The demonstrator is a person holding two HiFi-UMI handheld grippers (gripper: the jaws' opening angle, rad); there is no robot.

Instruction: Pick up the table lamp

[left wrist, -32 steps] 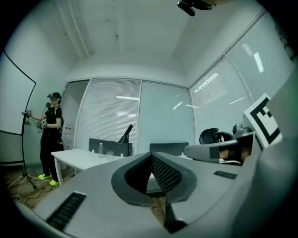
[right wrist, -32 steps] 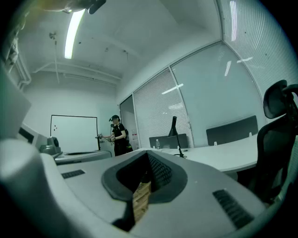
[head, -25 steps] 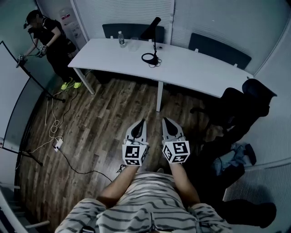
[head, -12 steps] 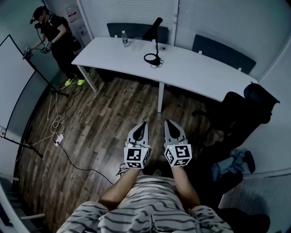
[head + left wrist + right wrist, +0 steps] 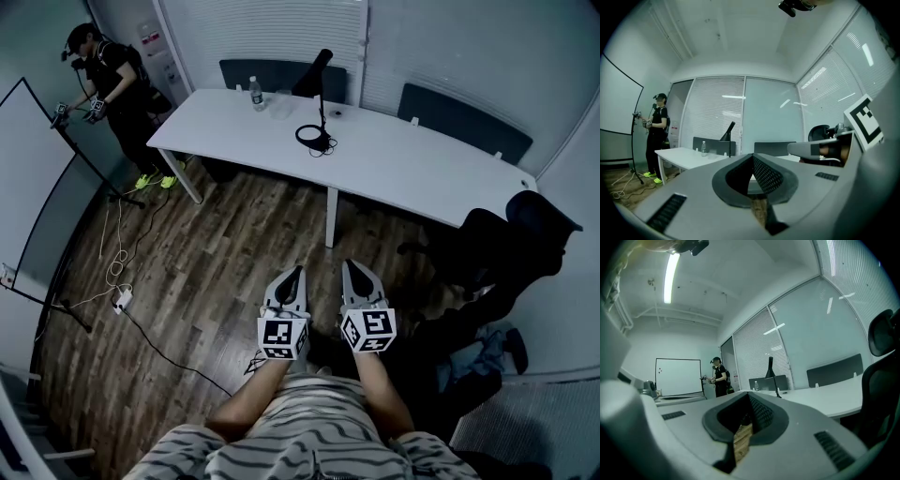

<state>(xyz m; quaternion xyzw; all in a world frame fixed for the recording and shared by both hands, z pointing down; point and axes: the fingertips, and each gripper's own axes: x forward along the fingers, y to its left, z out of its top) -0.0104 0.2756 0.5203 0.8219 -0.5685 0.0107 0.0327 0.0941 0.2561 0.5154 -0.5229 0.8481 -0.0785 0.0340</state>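
Observation:
The black table lamp (image 5: 319, 103) stands on the white table (image 5: 422, 159), with a ring base, a thin stem and a slanted head. It also shows far off in the left gripper view (image 5: 727, 133) and the right gripper view (image 5: 770, 369). My left gripper (image 5: 296, 272) and right gripper (image 5: 347, 264) are held side by side over the wooden floor, well short of the table. Both point level toward it. The jaws of the left gripper (image 5: 752, 157) and of the right gripper (image 5: 749, 395) meet at the tips with nothing between them.
A water bottle (image 5: 254, 94) stands on the table left of the lamp. A person (image 5: 103, 75) stands at the far left by a whiteboard (image 5: 28, 169). A black office chair (image 5: 506, 234) is at the right. Cables and a power strip (image 5: 122, 298) lie on the floor.
The table and lamp sit a little lower and nearer in the head view, as I have moved toward them. Both grippers stay side by side and shut.

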